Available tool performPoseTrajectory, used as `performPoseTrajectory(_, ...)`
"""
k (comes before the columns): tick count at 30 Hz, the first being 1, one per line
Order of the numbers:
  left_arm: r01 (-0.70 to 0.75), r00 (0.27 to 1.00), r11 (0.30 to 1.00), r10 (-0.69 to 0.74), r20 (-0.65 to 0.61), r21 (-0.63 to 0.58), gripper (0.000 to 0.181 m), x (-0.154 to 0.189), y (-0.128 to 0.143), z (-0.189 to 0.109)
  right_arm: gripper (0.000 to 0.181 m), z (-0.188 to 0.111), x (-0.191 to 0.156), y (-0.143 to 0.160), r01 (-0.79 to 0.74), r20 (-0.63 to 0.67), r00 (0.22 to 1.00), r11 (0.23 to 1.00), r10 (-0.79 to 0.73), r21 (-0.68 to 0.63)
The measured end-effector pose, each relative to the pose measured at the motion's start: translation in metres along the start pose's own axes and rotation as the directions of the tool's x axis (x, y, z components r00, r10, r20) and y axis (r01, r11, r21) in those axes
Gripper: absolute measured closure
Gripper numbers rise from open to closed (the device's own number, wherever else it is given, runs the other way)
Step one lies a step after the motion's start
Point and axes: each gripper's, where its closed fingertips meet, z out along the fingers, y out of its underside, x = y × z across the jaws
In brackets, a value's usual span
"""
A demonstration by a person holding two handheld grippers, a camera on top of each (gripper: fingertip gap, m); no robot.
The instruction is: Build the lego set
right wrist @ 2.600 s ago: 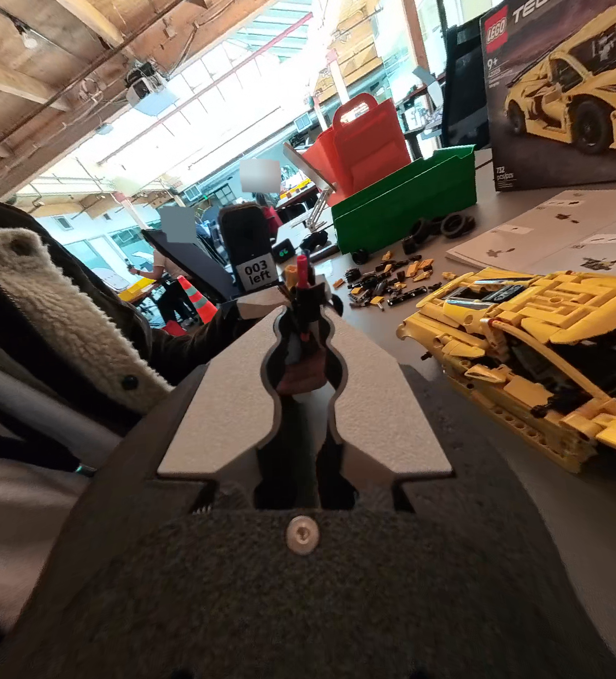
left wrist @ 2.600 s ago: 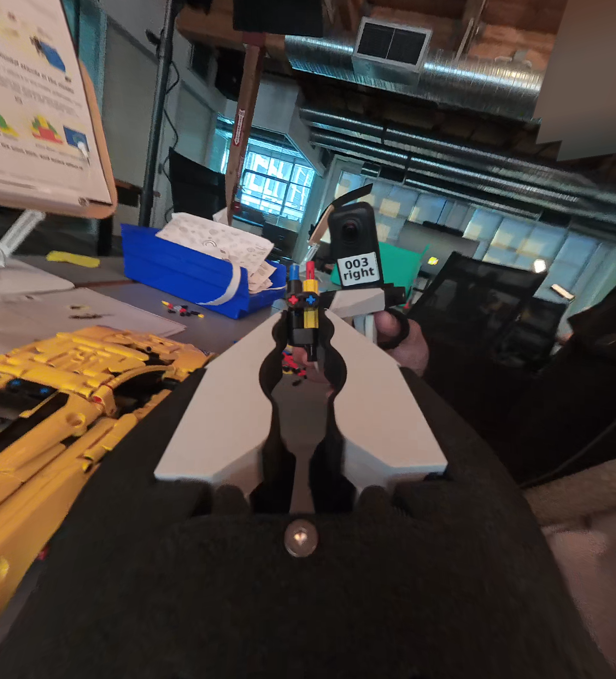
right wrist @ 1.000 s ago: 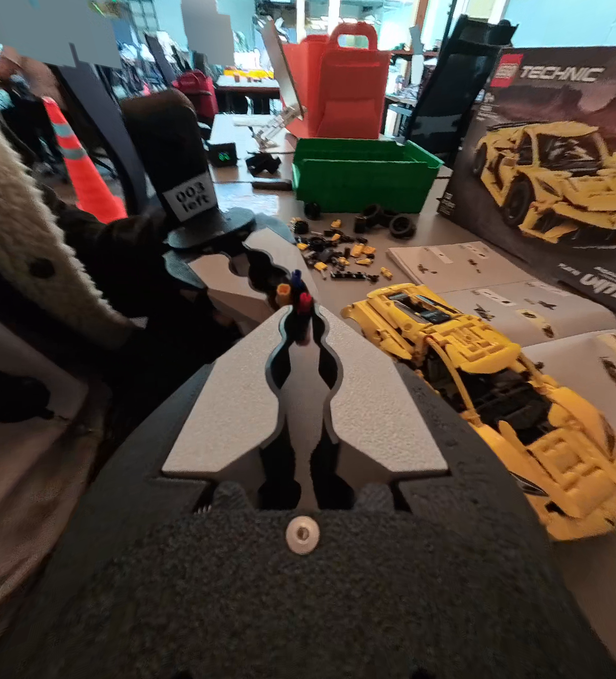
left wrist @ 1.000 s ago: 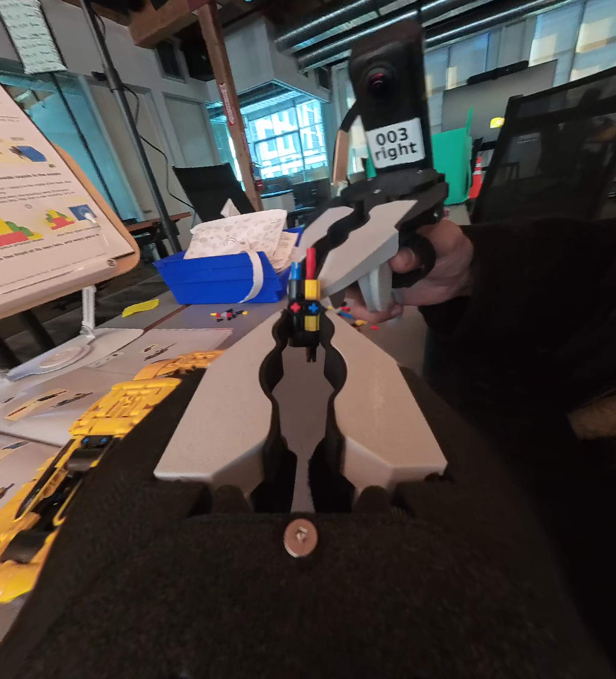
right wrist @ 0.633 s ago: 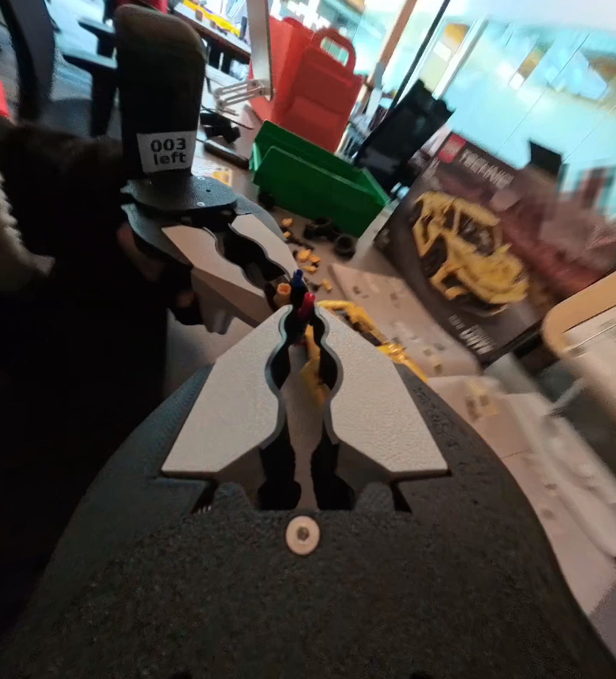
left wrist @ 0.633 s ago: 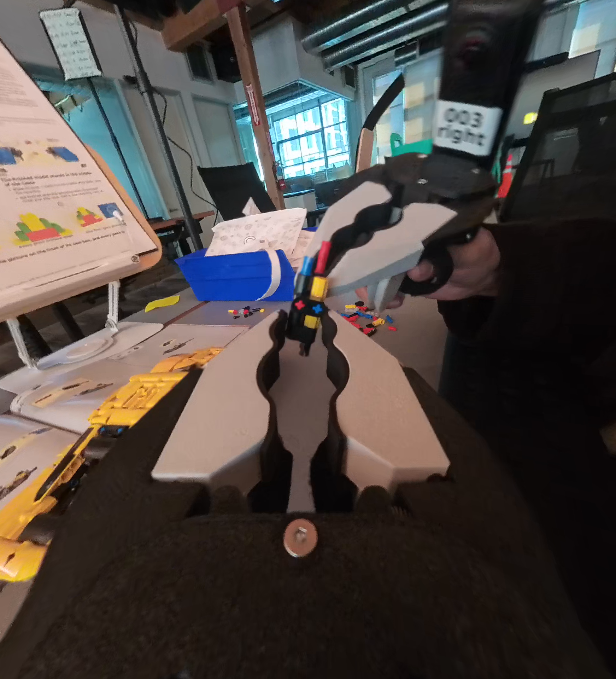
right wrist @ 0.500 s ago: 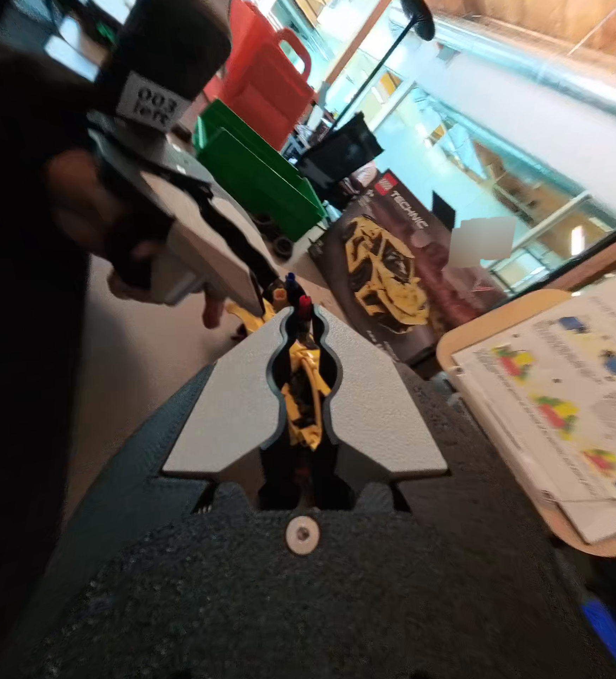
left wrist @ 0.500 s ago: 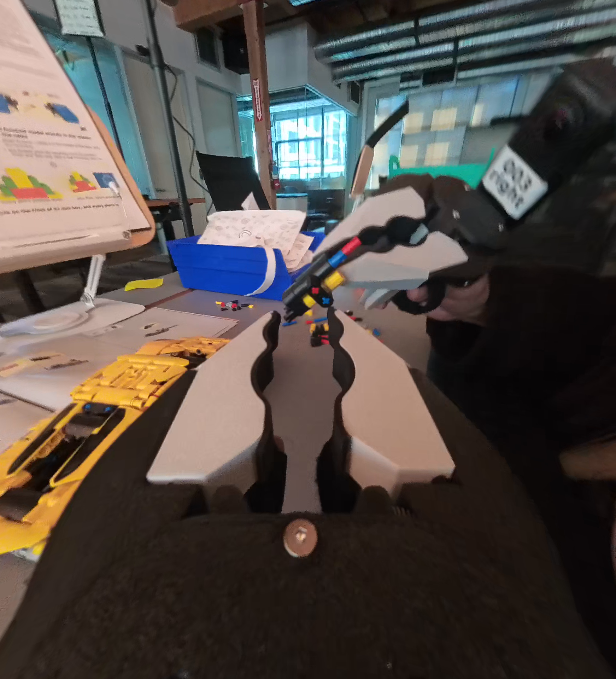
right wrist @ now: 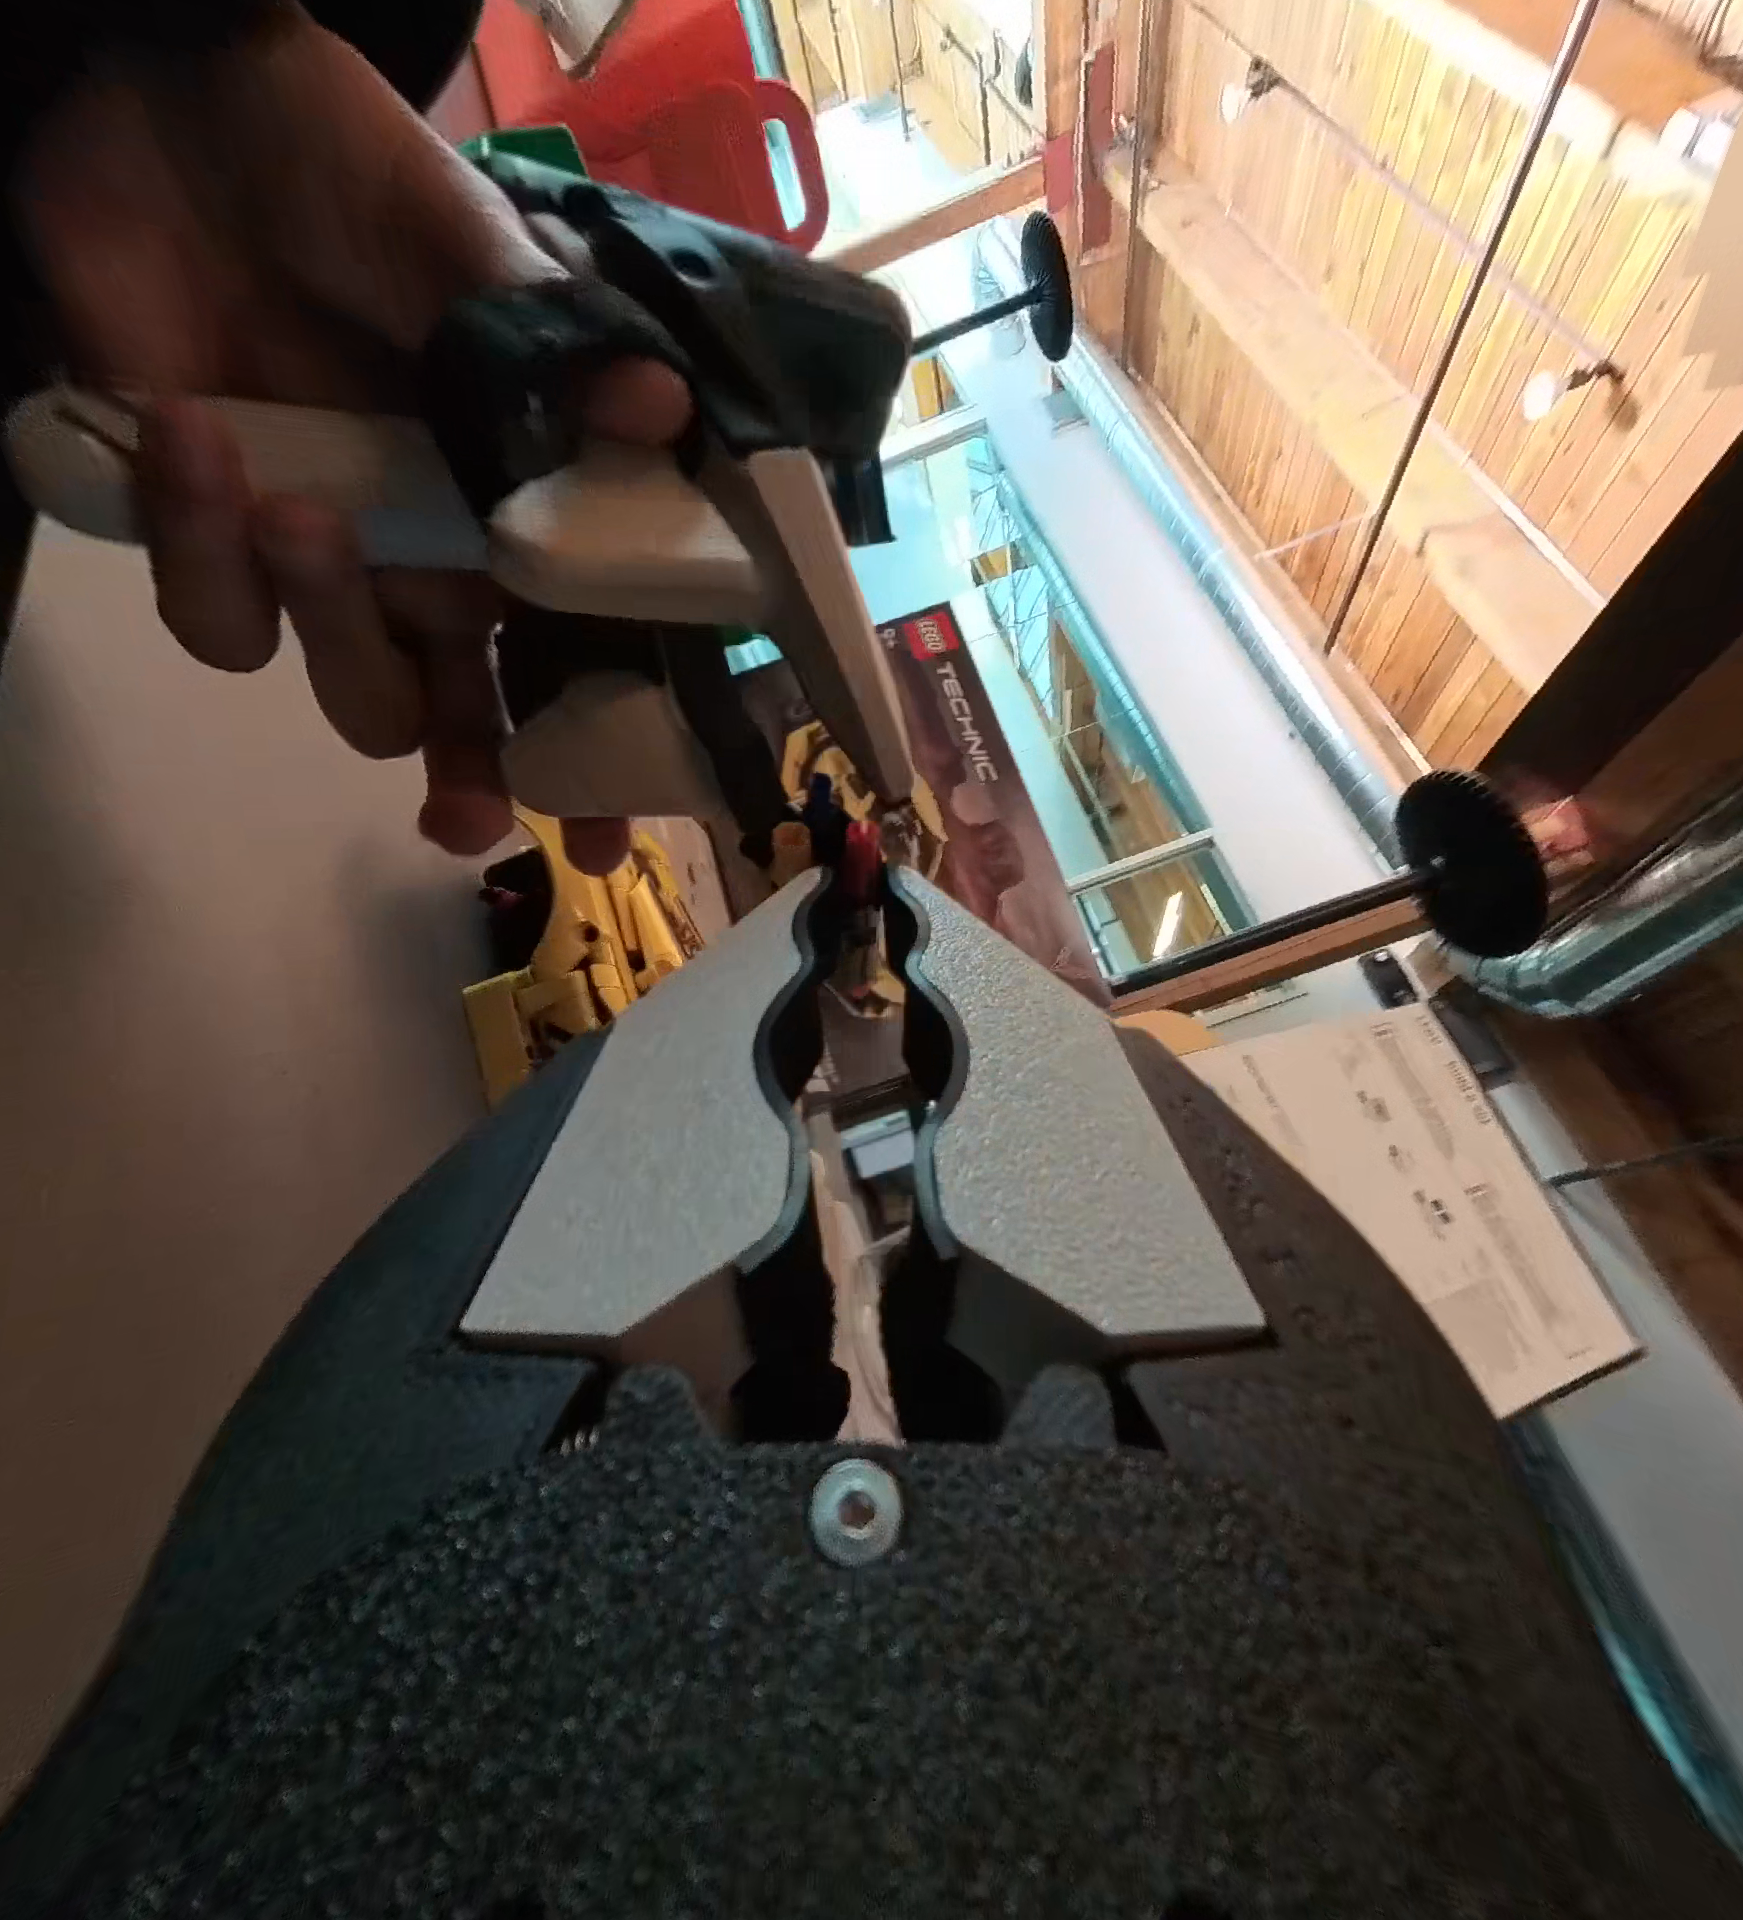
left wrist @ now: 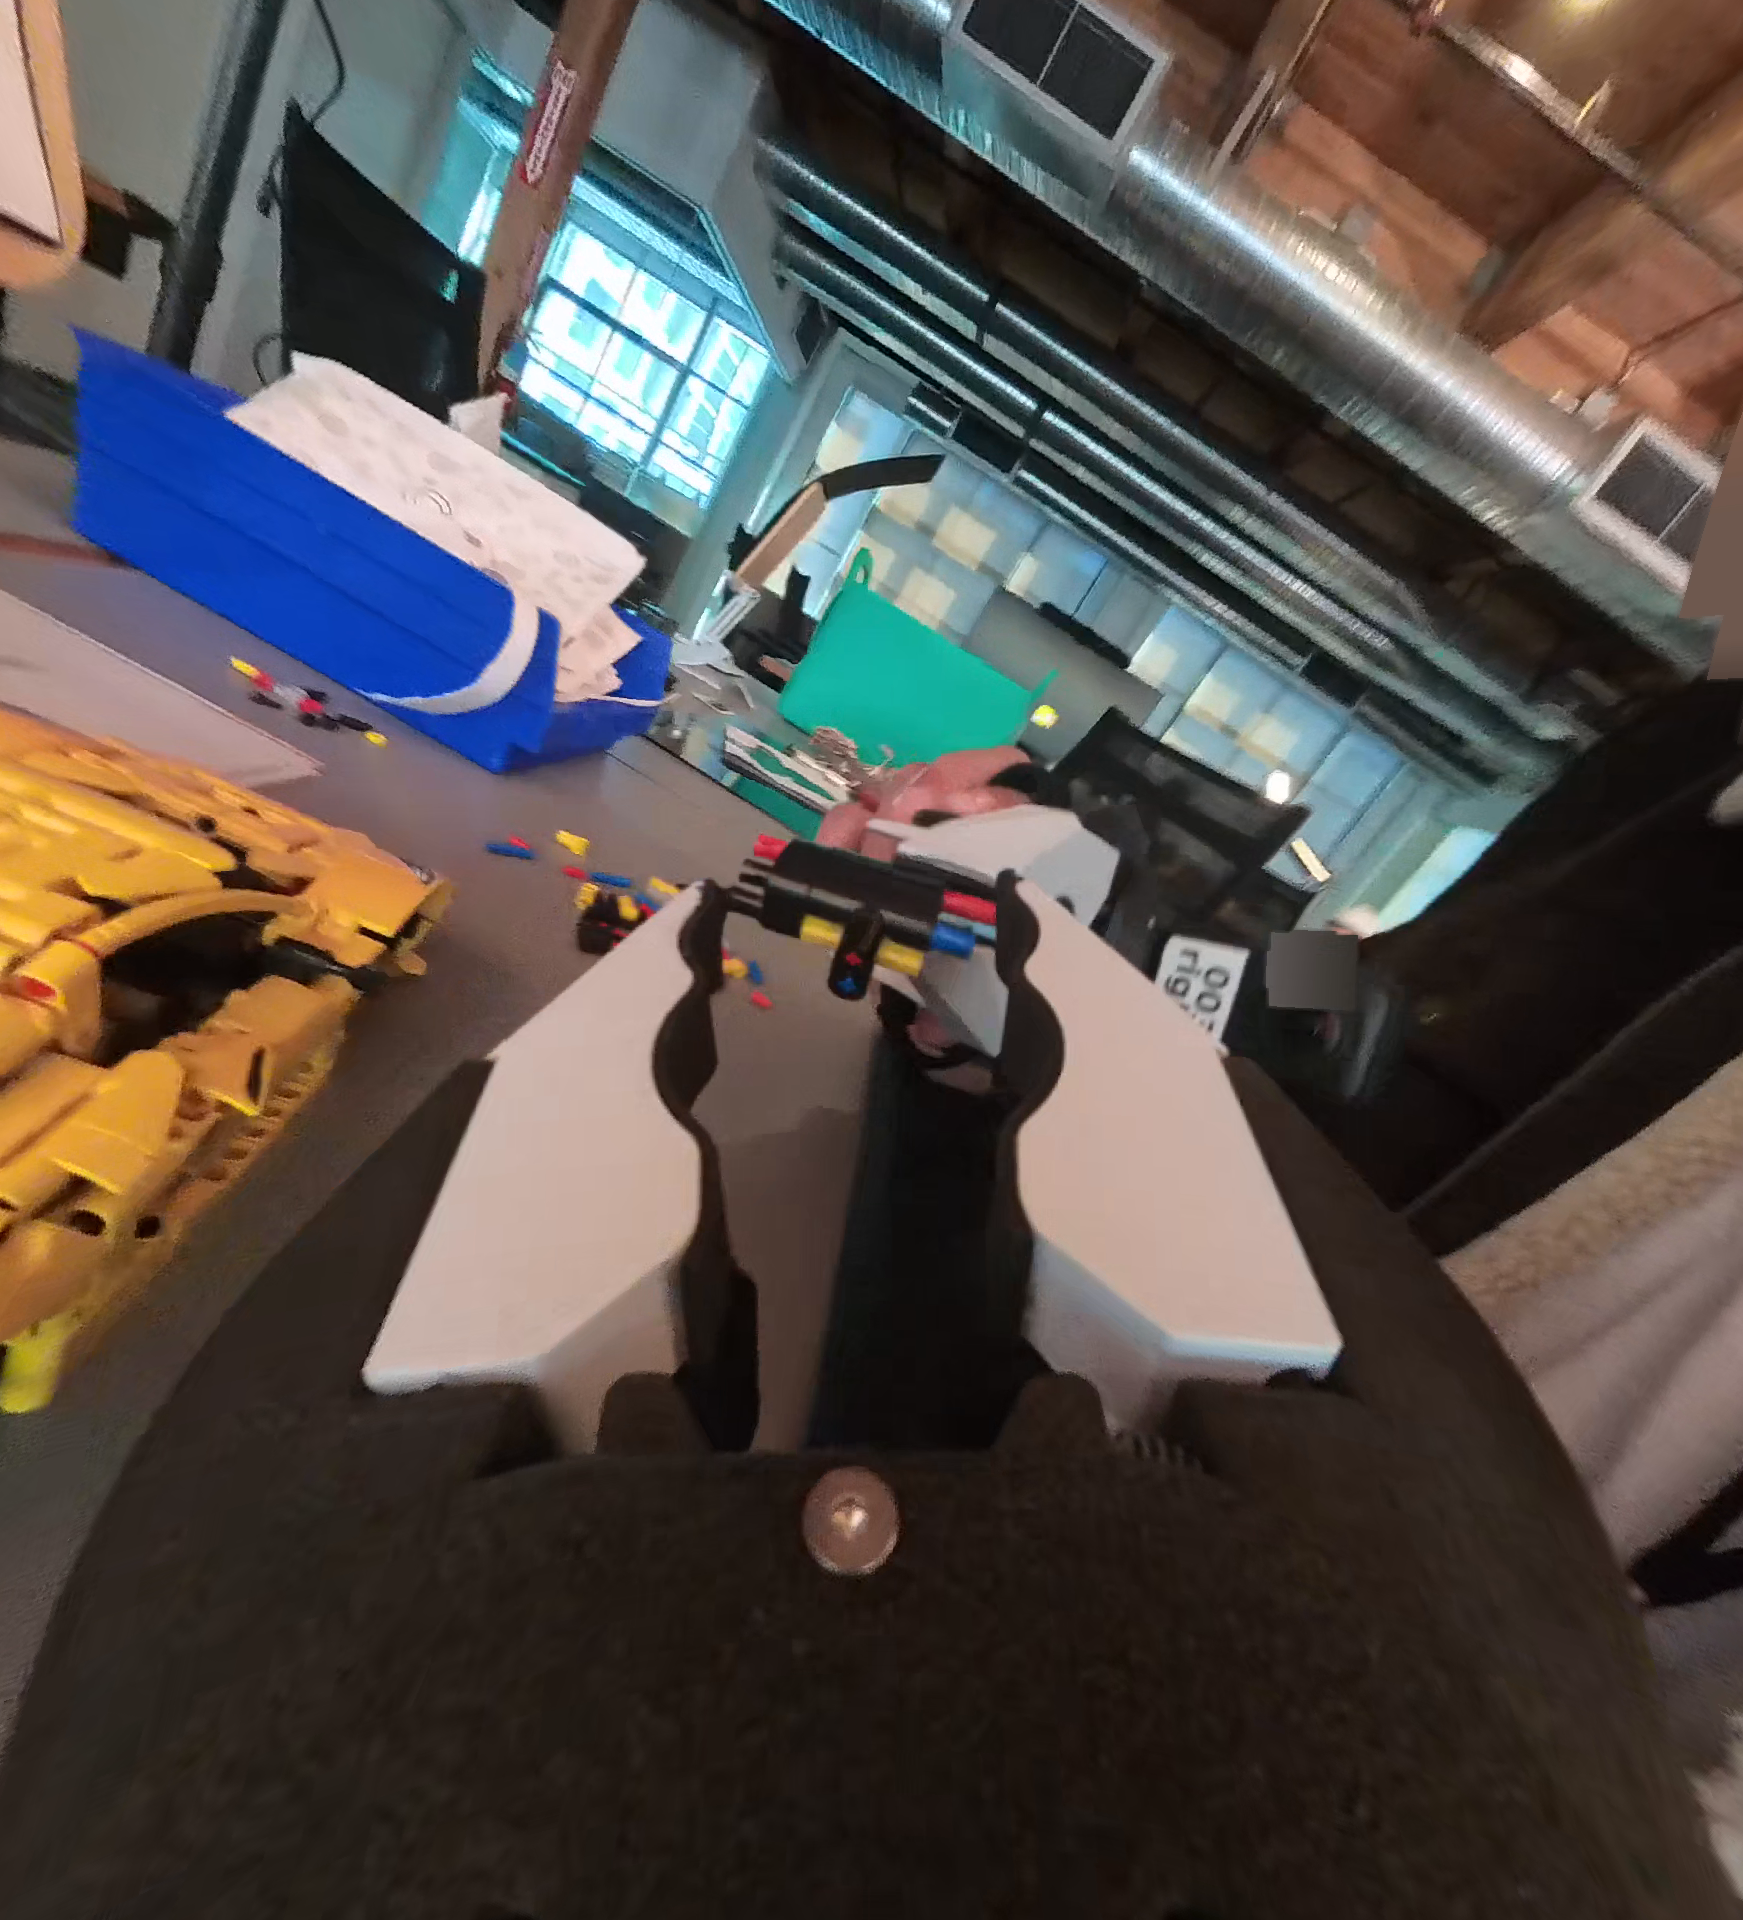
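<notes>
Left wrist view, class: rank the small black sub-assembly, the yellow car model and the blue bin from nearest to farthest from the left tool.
1. Small black sub-assembly: across the left tool tips.
2. Yellow car model: left, on the table.
3. Blue bin: far left, behind the car.

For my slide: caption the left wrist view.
Left tongs open around a small pin assembly held by the right tongs, yellow car alongside.

yellow car (left wrist: 98,966) — blue bin (left wrist: 327,582), green bag (left wrist: 898,686)

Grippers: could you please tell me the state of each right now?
Left gripper: open, straddling the small black-and-yellow pinned lego piece.
Right gripper: shut on it.
</notes>
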Motion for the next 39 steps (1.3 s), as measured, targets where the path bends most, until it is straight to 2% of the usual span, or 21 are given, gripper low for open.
performPoseTrajectory(4,0.169,0.985,0.985,-0.168,-0.039,0.019,0.132,-0.005,-0.005,-0.003,0.176,0.000,-0.004,0.000,0.043,-0.007,0.999,0.999,-0.043,-0.004)
performPoseTrajectory(8,0.208,0.978,0.978,-0.208,-0.010,0.035,0.139,-0.015,-0.007,-0.006,0.175,0.002,-0.003,0.003,0.032,-0.022,0.999,0.999,-0.032,-0.020)
performPoseTrajectory(11,0.167,0.985,0.984,-0.169,0.026,0.062,0.139,-0.020,-0.011,-0.008,0.176,0.003,0.008,0.018,-0.100,-0.062,0.994,0.993,0.096,-0.065)
performPoseTrajectory(14,0.049,0.993,0.997,-0.056,0.108,0.066,0.139,-0.025,-0.013,-0.010,0.175,0.000,0.027,0.050,-0.326,-0.140,0.941,0.936,0.308,-0.131)
performPoseTrajectory(15,0.002,0.991,0.998,-0.011,0.135,0.065,0.139,-0.027,-0.014,-0.010,0.176,-0.001,0.031,0.064,-0.417,-0.166,0.905,0.896,0.392,-0.154)
performPoseTrajectory(17,-0.084,0.981,0.995,0.073,0.182,0.056,0.139,-0.028,-0.015,-0.011,0.175,-0.003,0.030,0.095,-0.609,-0.202,0.793,0.762,0.575,-0.219)
performPoseTrajectory(21,-0.170,0.955,0.985,0.163,0.247,0.010,0.140,-0.035,-0.015,-0.011,0.175,-0.010,0.020,0.136,-0.872,-0.266,0.477,0.412,0.838,-0.266)
performPoseTrajectory(25,-0.213,0.926,0.976,0.219,0.306,-0.051,0.147,-0.049,-0.016,-0.014,0.175,-0.012,0.011,0.142,-0.969,-0.217,0.128,0.075,0.968,-0.236)
performPoseTrajectory(26,-0.230,0.914,0.971,0.237,0.328,-0.062,0.150,-0.054,-0.017,-0.016,0.175,-0.012,0.011,0.140,-0.973,-0.194,0.066,0.020,0.979,-0.228)
performPoseTrajectory(28,-0.256,0.894,0.964,0.264,0.362,-0.070,0.152,-0.062,-0.020,-0.019,0.176,-0.012,0.009,0.140,-0.972,-0.168,-0.002,-0.041,0.986,-0.230)
performPoseTrajectory(32,-0.232,0.901,0.966,0.258,0.348,-0.113,0.152,-0.067,-0.012,-0.015,0.175,-0.009,0.002,0.135,-0.963,-0.122,-0.048,-0.078,0.991,-0.257)
performPoseTrajectory(34,-0.252,0.894,0.955,0.291,0.341,-0.156,0.152,-0.067,-0.004,-0.011,0.175,-0.006,-0.003,0.126,-0.955,-0.075,-0.045,-0.065,0.996,-0.288)
performPoseTrajectory(35,-0.260,0.892,0.950,0.306,0.332,-0.175,0.152,-0.066,0.000,-0.009,0.175,-0.004,-0.006,0.114,-0.949,-0.013,-0.045,-0.047,0.999,-0.310)
performPoseTrajectory(37,-0.269,0.896,0.940,0.324,0.303,-0.209,0.152,-0.062,0.008,-0.003,0.175,0.001,-0.016,0.087,-0.933,0.114,-0.018,0.024,0.993,-0.360)
performPoseTrajectory(39,-0.296,0.895,0.924,0.357,0.269,-0.241,0.159,-0.056,0.015,0.001,0.175,0.003,-0.028,0.065,-0.905,0.210,0.095,0.172,0.973,-0.389)
